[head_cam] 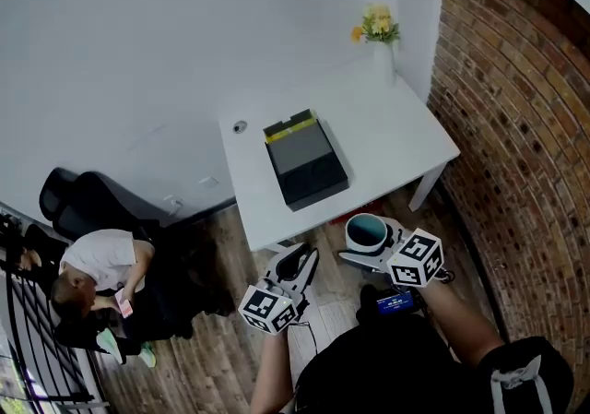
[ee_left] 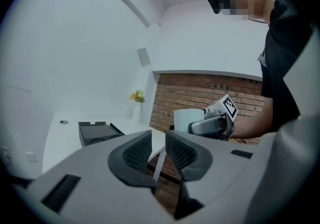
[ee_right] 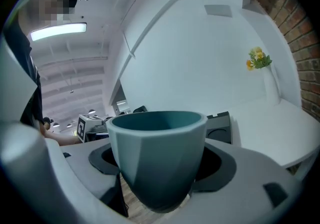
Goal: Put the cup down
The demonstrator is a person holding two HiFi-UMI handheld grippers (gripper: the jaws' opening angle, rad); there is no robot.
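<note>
A cup [head_cam: 367, 230], pale outside and teal inside, is held upright in my right gripper [head_cam: 368, 237], below the near edge of the white table [head_cam: 392, 140] and over the wooden floor. In the right gripper view the cup [ee_right: 157, 155] fills the space between the jaws, which are shut on its sides. My left gripper [head_cam: 300, 261] hangs just left of it, also off the table. Its jaws [ee_left: 158, 146] stand a narrow gap apart with nothing between them. The left gripper view shows the cup [ee_left: 186, 118] off to the right.
A black box [head_cam: 305, 163] lies on the table's left half, with a small round fitting [head_cam: 240, 126] behind it. A vase of yellow flowers [head_cam: 378, 34] stands at the far corner. A brick wall [head_cam: 521, 126] runs along the right. A person [head_cam: 101, 265] sits at left.
</note>
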